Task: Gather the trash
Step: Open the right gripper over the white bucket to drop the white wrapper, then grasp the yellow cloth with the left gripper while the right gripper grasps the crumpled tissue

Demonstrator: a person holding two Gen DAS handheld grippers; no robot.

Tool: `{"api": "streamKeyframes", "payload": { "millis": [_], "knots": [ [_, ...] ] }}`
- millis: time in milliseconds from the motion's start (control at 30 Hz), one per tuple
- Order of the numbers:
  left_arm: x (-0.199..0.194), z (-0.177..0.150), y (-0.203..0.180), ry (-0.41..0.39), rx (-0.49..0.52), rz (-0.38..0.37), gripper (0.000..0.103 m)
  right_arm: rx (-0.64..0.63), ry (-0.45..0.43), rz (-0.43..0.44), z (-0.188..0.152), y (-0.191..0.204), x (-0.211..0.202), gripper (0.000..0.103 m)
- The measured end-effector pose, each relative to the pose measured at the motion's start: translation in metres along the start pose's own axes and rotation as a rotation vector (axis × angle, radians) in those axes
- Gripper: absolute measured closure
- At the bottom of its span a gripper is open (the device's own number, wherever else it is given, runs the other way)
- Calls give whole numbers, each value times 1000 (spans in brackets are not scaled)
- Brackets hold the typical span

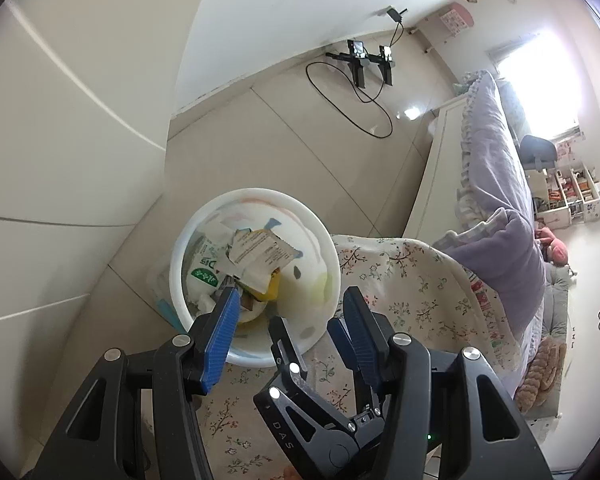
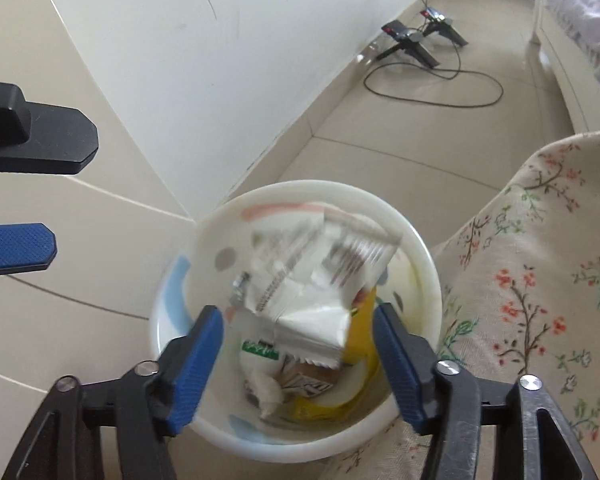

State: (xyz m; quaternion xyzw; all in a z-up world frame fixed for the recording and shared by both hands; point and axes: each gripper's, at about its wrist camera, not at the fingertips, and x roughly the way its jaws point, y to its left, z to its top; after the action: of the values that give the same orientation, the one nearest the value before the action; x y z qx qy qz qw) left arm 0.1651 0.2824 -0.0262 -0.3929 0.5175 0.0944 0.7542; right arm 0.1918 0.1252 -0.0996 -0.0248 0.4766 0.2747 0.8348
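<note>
Bedroom with beige tile floor (image 1: 284,128), white wall behind, and a bed under a floral cover (image 2: 540,280) on the right. A white trash bin (image 2: 420,240) stands on the floor, touching or just beside the bed edge.

The bin already holds trash: a white printed wrapper (image 2: 312,280) on top (blurred in the right wrist view, so it may be falling or just dropped, cannot tell), a yellow pack (image 2: 360,328) under it, crumpled tissue (image 2: 266,390) and a green-labelled white bag (image 1: 204,276).

The right claw (image 2: 298,326) hangs over the bin mouth with its jaws spread wide and nothing between them. The left claw (image 1: 288,308) is likewise spread and empty, above the near rim; the right claw's tip also shows in that view.

Handling judgement: the wrapper is light, thin, crinkly and probably slippery; best pinched at a flat edge or corner, not the middle. Tissue is soft and compresses. Nothing fragile is visible.

Room: the bin opening is wide, and the floor on the wall side is open. The bed side is tight, so the cover could snag a claw. A black cable (image 1: 352,92) and small black stands (image 1: 364,64) lie well apart near the wall.
</note>
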Motion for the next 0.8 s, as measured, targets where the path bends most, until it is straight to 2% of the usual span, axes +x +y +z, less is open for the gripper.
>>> {"api": "streamKeyframes", "payload": {
  "millis": [200, 433, 667, 800],
  "knots": [
    [3, -5, -11, 11, 20, -18, 46, 41, -9, -9, -9, -32, -28, 33],
    [19, -26, -47, 56, 113, -41, 46, 164, -30, -44, -12, -95, -101, 32],
    [43, -60, -93, 99, 201, -72, 46, 221, -65, -159, -19, -174, -186, 30],
    [75, -92, -119, 194, 259, -86, 46, 315, -114, -248, -38, -237, -231, 25]
  ]
}}
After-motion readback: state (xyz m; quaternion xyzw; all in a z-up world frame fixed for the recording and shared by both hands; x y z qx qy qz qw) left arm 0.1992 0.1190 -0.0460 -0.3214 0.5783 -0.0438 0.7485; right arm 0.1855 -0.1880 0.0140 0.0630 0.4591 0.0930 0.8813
